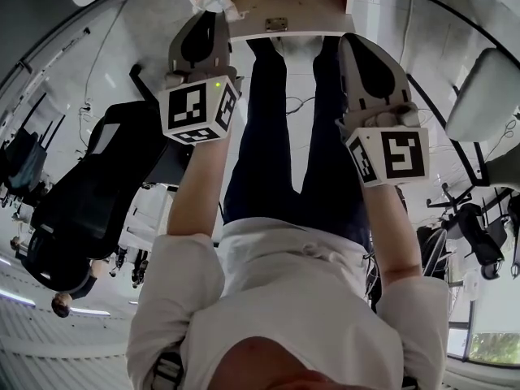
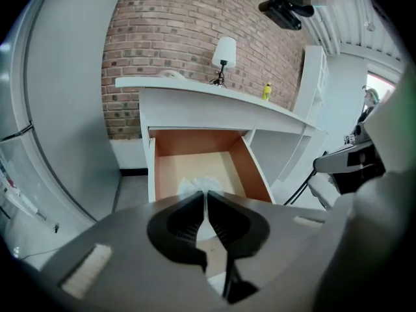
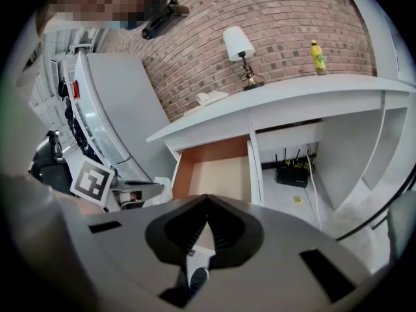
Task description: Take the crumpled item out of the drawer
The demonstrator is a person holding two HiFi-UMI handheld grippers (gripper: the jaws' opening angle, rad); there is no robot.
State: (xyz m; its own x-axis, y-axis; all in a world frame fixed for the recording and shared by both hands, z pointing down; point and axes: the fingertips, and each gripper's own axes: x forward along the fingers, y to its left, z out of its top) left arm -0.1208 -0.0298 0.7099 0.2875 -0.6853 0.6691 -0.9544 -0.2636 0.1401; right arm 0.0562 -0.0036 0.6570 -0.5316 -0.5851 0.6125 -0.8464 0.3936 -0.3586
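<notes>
Drawer stands pulled out of the white desk, with its orange inner walls and pale floor showing. Crumpled item, white and thin, is out of the drawer. It's pinched at the tips of your left gripper, whose jaws are nearly together on it. In the right gripper view it sits just outside the drawer's left wall. In the head view it's by the drawer's front left corner.

Your right gripper has its jaws shut tip to tip with nothing between them. It's aimed at the drawer, held short of the drawer's front and not touching it.

On the desk top above the drawer is a lamp with a white shade. A yellow bottle stands well to the right of the drawer. A small white object sits above the drawer's left side; can't tell what it is. A black router is on the floor to the right of the drawer, under the desk. A brick wall runs behind the drawer and desk.
</notes>
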